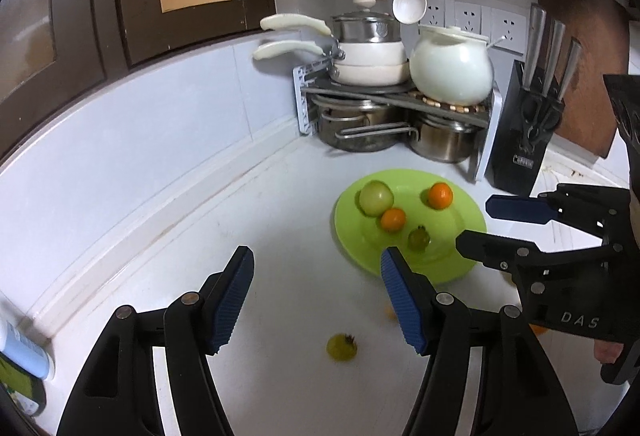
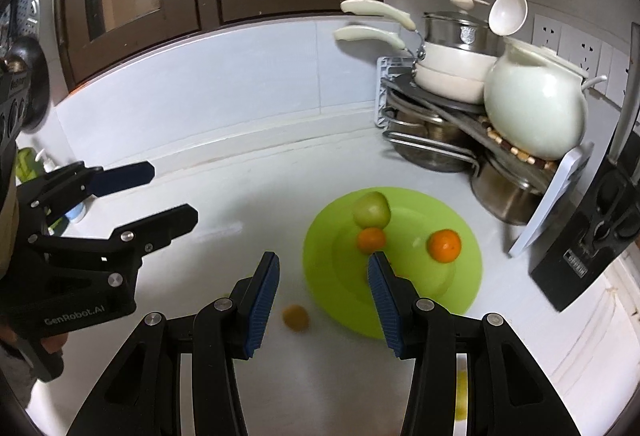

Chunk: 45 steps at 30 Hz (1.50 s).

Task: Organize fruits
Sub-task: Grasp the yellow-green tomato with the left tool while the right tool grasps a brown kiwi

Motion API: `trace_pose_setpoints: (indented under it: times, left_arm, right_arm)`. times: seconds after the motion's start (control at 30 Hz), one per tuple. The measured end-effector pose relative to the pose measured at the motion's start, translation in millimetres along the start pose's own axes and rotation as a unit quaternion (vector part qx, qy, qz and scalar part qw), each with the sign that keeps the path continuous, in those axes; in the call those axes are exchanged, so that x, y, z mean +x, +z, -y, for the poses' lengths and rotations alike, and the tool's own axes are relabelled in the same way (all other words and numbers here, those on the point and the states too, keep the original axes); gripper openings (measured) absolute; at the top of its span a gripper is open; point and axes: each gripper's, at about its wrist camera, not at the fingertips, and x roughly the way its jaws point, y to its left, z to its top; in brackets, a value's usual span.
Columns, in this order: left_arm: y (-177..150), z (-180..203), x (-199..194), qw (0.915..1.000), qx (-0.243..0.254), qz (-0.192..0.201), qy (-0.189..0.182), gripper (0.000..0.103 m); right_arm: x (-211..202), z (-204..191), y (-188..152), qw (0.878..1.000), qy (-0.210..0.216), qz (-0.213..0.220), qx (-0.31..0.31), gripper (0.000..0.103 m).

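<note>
on the white counter, near the corner pot rack, a lime-green plate already carries four fruits: a pale green apple, a larger orange, a smaller orange touching the apple, and a small green stemmed fruit; judged from this, the sorting is well along but not finished; a small green fruit with a dark calyx lies loose on the counter below the left claw, and in the right wrist view a small yellow-orange fruit sits on the counter just beside the plate's near rim; a further orange-yellow patch shows past the right claw's arm, too hidden to name; so at least two pieces appear left to move.

the left claw is spread wide and holds nothing; the right claw is likewise wide and empty, hovering over the plate's near edge.

the plate looks like smooth glossy plastic, round with a shallow sunken centre, so round fruits may roll toward the middle; the oranges are matte and dimpled, the apple waxy and slightly lopsided; the claw pads are ribbed blue rubber on black plastic arms; the counter is a smooth, faintly scuffed white surface; behind stand steel pots, cream pans, a round white ceramic pot and a black knife block.
</note>
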Motion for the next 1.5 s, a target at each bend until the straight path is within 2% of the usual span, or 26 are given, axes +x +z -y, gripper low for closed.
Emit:
trace_pose_setpoints:
  times: [0.23, 0.6, 0.97, 1.1, 1.5]
  left_arm:
    - [-27, -7, 3, 0.9999, 0.013, -0.007, -0.001, 0.065]
    - [-63, -8, 25, 0.9981, 0.027, -0.042, -0.037, 0.065]
    - [-78, -4, 60, 0.9938, 0.028, -0.079, -0.074, 0.065]
    - [-79, -2, 70, 0.9928, 0.030, -0.087, -0.076, 0.065]
    - [-80, -3, 87, 0.9902, 0.006, -0.099, -0.098, 0.046]
  right_arm:
    - [13, -12, -16, 1.000, 0.004, -0.025, 0.005, 0.047]
    - [41, -22, -40, 0.997, 0.002, -0.077, 0.006, 0.047]
    - [75, -20, -55, 0.992, 0.004, -0.125, 0.017, 0.047]
    - [85, -19, -57, 0.991, 0.007, -0.134, 0.024, 0.047]
    - [105, -14, -60, 0.988, 0.007, -0.149, 0.033, 0.047]
